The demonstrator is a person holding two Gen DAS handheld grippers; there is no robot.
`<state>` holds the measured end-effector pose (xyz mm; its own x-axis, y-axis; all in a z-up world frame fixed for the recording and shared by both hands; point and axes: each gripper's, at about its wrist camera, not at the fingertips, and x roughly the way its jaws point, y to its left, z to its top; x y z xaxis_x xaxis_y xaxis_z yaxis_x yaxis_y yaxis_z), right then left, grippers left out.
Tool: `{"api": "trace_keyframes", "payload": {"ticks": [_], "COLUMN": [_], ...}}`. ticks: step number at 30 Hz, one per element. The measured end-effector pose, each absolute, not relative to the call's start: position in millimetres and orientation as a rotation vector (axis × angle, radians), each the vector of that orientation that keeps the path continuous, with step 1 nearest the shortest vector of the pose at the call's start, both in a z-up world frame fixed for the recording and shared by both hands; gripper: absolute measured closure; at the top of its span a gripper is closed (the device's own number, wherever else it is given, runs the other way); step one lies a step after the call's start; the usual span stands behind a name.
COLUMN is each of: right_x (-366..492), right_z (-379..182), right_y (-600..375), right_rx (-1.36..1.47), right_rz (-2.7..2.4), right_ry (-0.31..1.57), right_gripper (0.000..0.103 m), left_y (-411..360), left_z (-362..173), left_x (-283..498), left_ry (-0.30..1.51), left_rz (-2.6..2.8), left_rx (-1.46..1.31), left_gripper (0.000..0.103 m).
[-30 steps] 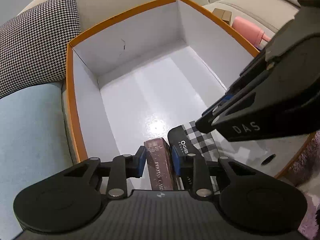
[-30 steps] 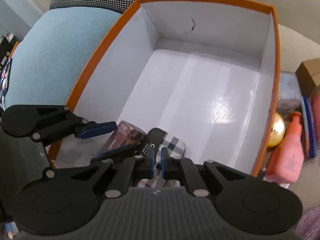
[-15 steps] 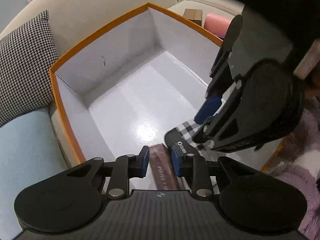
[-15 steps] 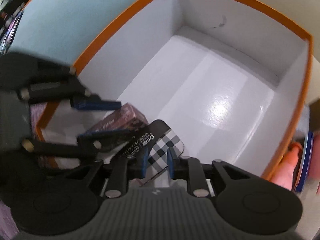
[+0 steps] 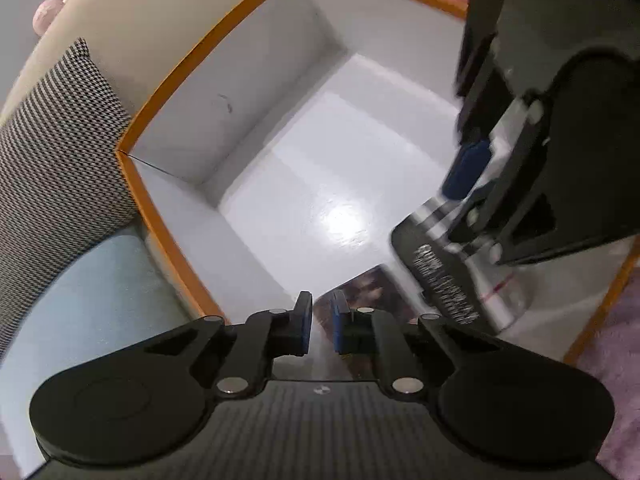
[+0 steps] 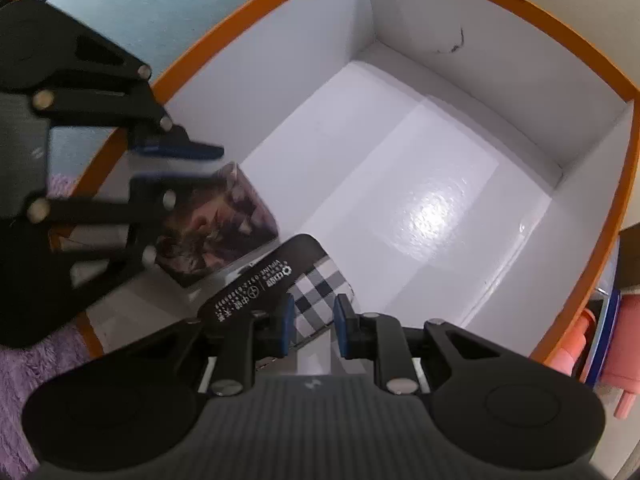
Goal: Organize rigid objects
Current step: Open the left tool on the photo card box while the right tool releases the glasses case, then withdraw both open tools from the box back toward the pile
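Observation:
A white box with an orange rim (image 5: 160, 216) (image 6: 624, 200) lies open below both grippers. A brown photo-card box (image 6: 216, 224) (image 5: 368, 284) lies on its floor at the near corner. Beside it lies a black case with a plaid pattern (image 6: 316, 292) (image 5: 444, 276). My left gripper (image 5: 318, 322) is open above the brown box, its jaws apart and off it. My right gripper (image 6: 314, 326) is open over the plaid case, its fingers on either side without pressing it.
A houndstooth cushion (image 5: 52, 160) and a pale blue cushion (image 5: 80, 300) lie left of the box on a beige sofa. Pink bottles (image 6: 576, 344) and a blue item lie right of the box. A purple fluffy rug (image 6: 40, 360) is below.
Both grippers have let go: the left has opened and lifted off the brown box, the right has opened around the plaid case. Both objects now rest on the box floor.

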<state>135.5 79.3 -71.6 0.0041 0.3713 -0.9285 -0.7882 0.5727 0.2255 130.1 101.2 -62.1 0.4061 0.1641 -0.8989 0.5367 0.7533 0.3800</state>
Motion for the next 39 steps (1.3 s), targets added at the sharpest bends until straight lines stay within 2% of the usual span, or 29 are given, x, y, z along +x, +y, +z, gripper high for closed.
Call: {"api": "trace_keyframes", "payload": {"ticks": [4,5,6,8,17,22,34,39], "right_x": [133.4,132.9,132.4,128.3,138.1,138.8,153.6,155.4], "right_z": [-68.7,-69.9,-71.5,-73.5,-78.4,-79.6,-87.7,-87.1], "right_y": [77.9,79.0,81.0,85.5,80.1,81.7,80.9,81.5], "right_rx": [-0.415,-0.431,-0.456,-0.530,-0.608,-0.604,-0.533,-0.456], "right_rz": [0.981,0.978,0.969,0.968,1.055,1.090,1.065,1.056], "right_ry": [1.266,1.272,1.276,1.265,1.340,1.376,1.437,1.475], "right_gripper": [0.079,0.074,0.064,0.062,0.065,0.066,0.066,0.075], "left_y": [99.6,96.3,93.0,86.5,88.5,90.4,94.9,105.3], "left_z": [-52.2,-53.4,-55.4,-61.0,-83.6,-95.1,-98.9,-94.4], "left_x": [125.2,125.0,125.5,127.7,142.9,148.7,138.6,141.7], "left_ry": [1.126,1.130,1.134,1.139,1.201,1.244,1.267,1.266], "left_rz": [-0.313,-0.325,-0.332,-0.362,-0.449,-0.468,-0.544,-0.521], "left_rx": [0.659,0.681,0.708,0.753,0.717,0.735,0.744,0.644], "left_gripper": [0.086,0.085,0.085,0.085,0.082,0.075,0.075,0.072]}}
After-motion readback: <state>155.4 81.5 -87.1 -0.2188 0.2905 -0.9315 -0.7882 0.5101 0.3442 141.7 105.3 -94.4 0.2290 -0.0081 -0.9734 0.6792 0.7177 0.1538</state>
